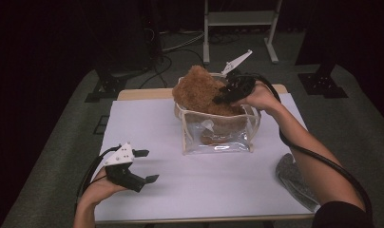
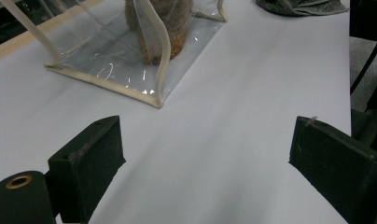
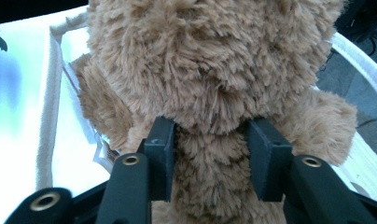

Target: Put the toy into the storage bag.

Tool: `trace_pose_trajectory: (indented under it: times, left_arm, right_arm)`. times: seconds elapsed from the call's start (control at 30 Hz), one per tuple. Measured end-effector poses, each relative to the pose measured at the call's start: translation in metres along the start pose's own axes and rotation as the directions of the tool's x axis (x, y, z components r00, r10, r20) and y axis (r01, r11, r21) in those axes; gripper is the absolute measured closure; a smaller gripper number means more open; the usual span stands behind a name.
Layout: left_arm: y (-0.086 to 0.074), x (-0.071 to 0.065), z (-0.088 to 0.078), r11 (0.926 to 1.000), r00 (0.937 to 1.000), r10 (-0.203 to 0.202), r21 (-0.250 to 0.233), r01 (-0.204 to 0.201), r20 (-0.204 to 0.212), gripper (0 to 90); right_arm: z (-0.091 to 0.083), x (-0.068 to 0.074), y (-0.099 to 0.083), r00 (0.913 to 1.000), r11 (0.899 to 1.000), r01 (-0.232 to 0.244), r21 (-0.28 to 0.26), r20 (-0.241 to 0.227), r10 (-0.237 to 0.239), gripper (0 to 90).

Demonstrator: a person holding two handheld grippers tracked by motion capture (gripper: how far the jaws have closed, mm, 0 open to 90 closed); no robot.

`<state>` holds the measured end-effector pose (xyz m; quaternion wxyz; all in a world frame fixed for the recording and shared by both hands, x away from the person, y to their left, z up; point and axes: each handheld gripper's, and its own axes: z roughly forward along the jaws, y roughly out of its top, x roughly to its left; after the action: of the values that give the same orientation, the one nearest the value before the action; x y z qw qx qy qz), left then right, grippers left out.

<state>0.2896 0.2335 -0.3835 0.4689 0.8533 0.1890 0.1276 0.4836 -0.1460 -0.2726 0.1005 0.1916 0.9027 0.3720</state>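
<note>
A brown plush bear [image 1: 199, 90] sits in a clear plastic bag with cream trim [image 1: 218, 137] at the back middle of the table, its upper body sticking out of the top. My right gripper [image 1: 223, 97] reaches into the bag mouth from the right. In the right gripper view its jaws [image 3: 210, 140] stand partly apart on either side of the bear [image 3: 210, 70], with fur filling the gap but not looking squeezed. My left gripper [image 1: 145, 166] rests near the front left, open wide and holding nothing [image 2: 205, 149]. The bag [image 2: 107, 60] lies ahead of it.
A white sheet covers the table [image 1: 204, 190]. A grey cloth [image 1: 294, 178] lies at the right front edge, also seen as the cloth [image 2: 301, 5] in the left gripper view. Dark stands and cables stand on the floor beyond the table.
</note>
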Motion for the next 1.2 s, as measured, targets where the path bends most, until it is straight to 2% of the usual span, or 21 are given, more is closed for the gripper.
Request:
trace_pose_trajectory:
  times: [0.17, 0.3, 0.37, 0.43, 0.5, 0.57, 0.67, 0.73, 0.83, 0.9, 0.97, 1.03, 1.2]
  left_arm:
    - [0.0, 0.0, 0.0, 1.0, 1.0, 0.0, -0.001, 0.0, -0.001, 8.7]
    - [0.0, -0.001, 0.001, 1.0, 1.0, -0.005, -0.005, 0.005, 0.0, 8.6]
    - [0.0, -0.001, 0.0, 1.0, 1.0, -0.003, -0.002, 0.003, 0.001, 8.6]
    - [0.0, 0.0, 0.0, 1.0, 1.0, 0.001, -0.001, -0.001, 0.001, 8.7]
    - [0.0, 0.0, 0.0, 1.0, 1.0, -0.001, -0.002, 0.001, 0.001, 8.6]
    - [0.0, 0.0, 0.0, 1.0, 1.0, -0.003, -0.004, 0.003, 0.001, 8.6]
    - [0.001, 0.0, -0.001, 1.0, 1.0, 0.002, -0.005, -0.002, 0.001, 8.6]
    - [0.001, 0.0, -0.001, 1.0, 1.0, 0.003, -0.007, -0.003, 0.001, 8.6]
    - [0.001, 0.0, -0.002, 1.0, 1.0, 0.001, -0.007, -0.001, 0.001, 8.6]
    - [0.0, 0.0, -0.002, 1.0, 1.0, 0.001, -0.007, -0.001, 0.002, 8.6]
    - [0.0, 0.0, -0.002, 1.0, 1.0, 0.003, -0.008, -0.003, 0.002, 8.6]
    - [0.001, -0.001, -0.002, 0.9999, 1.0, 0.001, -0.013, -0.001, 0.002, 8.7]
    - [0.001, 0.0, -0.001, 1.0, 1.0, 0.004, -0.006, -0.004, 0.004, 8.6]
  right_arm:
    - [-0.006, -0.001, 0.004, 0.9998, 0.999, -0.019, -0.05, 0.002, 0.019, 49.9]
    - [-0.008, 0.001, 0.012, 0.9997, 0.998, -0.02, -0.066, 0.009, 0.021, 49.0]
    - [-0.003, 0.003, 0.014, 0.9999, 0.999, -0.008, -0.043, 0.012, 0.009, 51.4]
    - [0.005, 0.007, 0.015, 0.9995, 1.0, 0.017, 0.012, 0.027, -0.018, 54.5]
    - [0.012, 0.01, 0.014, 0.9988, 0.999, 0.033, 0.026, 0.036, -0.034, 54.7]
    - [0.012, 0.011, 0.016, 0.9985, 0.999, 0.036, -0.006, 0.041, -0.035, 54.6]
    - [0.006, 0.008, 0.025, 0.9996, 0.996, 0.003, -0.085, 0.027, -0.001, 53.5]
    - [0.005, 0.008, 0.031, 0.9996, 0.995, 0.002, -0.104, 0.03, 0.001, 53.2]
    - [0.01, 0.008, 0.035, 0.9994, 0.996, 0.009, -0.084, 0.035, -0.006, 54.5]
    - [0.016, 0.008, 0.033, 0.9991, 0.998, 0.002, -0.069, 0.042, 0.001, 60.2]
    - [0.023, 0.008, 0.027, 0.9974, 1.0, 0.014, -0.004, 0.071, -0.014, 67.0]
    - [0.03, 0.008, 0.018, 0.996, 0.999, 0.02, 0.047, 0.086, -0.024, 70.0]
    - [0.031, 0.008, 0.009, 0.997, 0.997, 0.01, 0.083, 0.075, -0.016, 76.0]
